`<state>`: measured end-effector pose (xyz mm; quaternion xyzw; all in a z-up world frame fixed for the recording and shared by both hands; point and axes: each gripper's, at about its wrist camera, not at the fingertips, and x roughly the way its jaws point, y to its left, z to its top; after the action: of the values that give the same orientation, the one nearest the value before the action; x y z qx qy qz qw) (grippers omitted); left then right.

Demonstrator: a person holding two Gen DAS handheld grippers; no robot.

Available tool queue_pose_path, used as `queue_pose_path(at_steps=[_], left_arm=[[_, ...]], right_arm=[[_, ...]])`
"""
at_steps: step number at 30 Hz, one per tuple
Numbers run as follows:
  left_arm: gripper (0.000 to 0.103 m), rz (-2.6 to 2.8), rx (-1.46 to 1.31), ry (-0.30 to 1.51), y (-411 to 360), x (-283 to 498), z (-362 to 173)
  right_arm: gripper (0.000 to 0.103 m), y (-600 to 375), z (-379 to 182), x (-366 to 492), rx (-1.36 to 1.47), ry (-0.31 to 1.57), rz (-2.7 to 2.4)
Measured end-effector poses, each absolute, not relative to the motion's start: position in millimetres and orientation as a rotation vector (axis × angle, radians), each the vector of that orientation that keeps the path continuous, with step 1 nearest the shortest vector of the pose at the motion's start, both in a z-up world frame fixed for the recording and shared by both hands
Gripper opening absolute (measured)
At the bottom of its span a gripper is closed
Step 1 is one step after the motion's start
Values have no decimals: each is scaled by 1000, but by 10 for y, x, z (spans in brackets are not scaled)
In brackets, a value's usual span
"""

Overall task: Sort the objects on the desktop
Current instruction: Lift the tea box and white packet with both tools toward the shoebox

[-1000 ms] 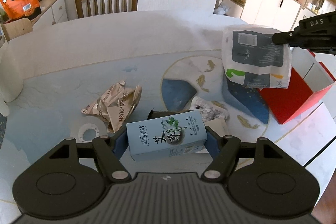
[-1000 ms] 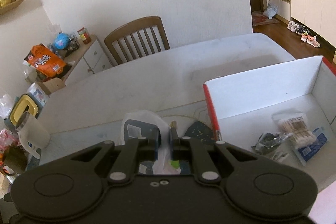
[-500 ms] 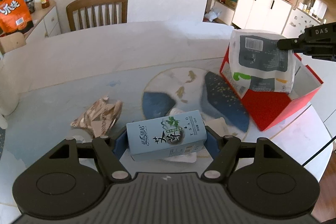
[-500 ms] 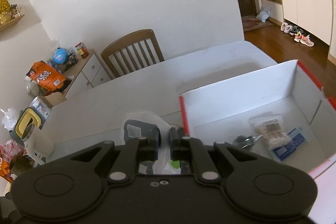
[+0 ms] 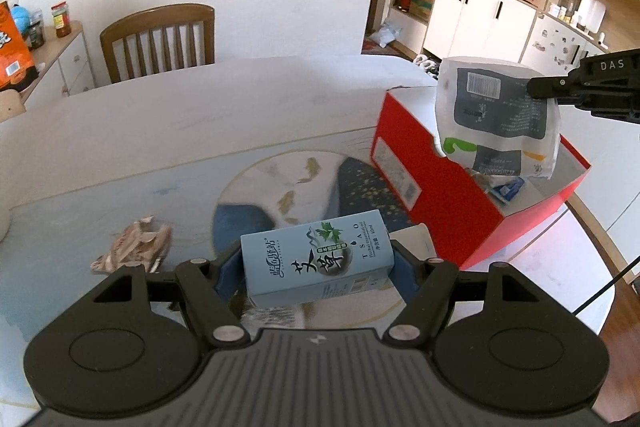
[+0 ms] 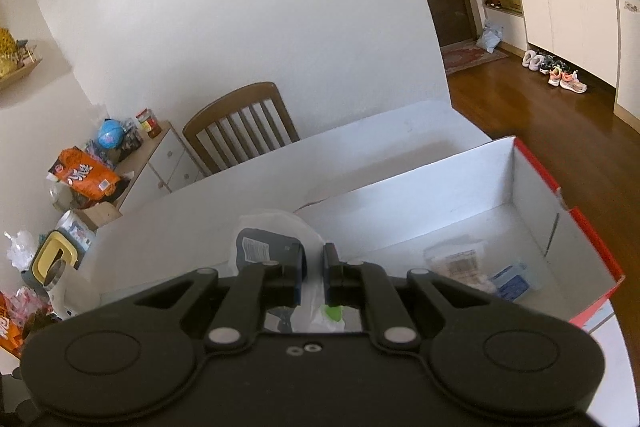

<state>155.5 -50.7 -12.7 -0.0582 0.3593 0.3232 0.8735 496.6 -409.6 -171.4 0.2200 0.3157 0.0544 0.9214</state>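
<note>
My left gripper [image 5: 316, 267] is shut on a light blue carton [image 5: 316, 263] with a green leaf and dark lettering, held off the table. To its right stands a red box [image 5: 440, 187] with a white inside. My right gripper [image 5: 536, 87] hangs over that box, shut on the edge of a white plastic packet [image 5: 496, 119] with dark grey panels. In the right wrist view the right gripper [image 6: 314, 267] pinches the packet [image 6: 272, 239], which droops below the fingers. The box [image 6: 532, 195] lies ahead and to the right, with small packets [image 6: 460, 259] on its floor.
A crumpled brown wrapper [image 5: 136, 247] lies on the table [image 5: 160, 147] at the left. A white card [image 5: 416, 243] lies behind the carton. A wooden chair [image 5: 160, 39] stands at the far side. A sideboard [image 6: 160, 163] with snack bags is at the left.
Both grippers have moved right and a little up with their loads. The packet now hangs over the red box, and the box fills more of the right wrist view.
</note>
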Motion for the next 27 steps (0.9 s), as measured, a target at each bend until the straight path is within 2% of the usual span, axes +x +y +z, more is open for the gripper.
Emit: queue_pose_path(at_steps=[27], left_arm=[[73,567,-46,711,-1025,2762,-172]], right_arm=[[8,-5024,-1821,4901,441,656,30]])
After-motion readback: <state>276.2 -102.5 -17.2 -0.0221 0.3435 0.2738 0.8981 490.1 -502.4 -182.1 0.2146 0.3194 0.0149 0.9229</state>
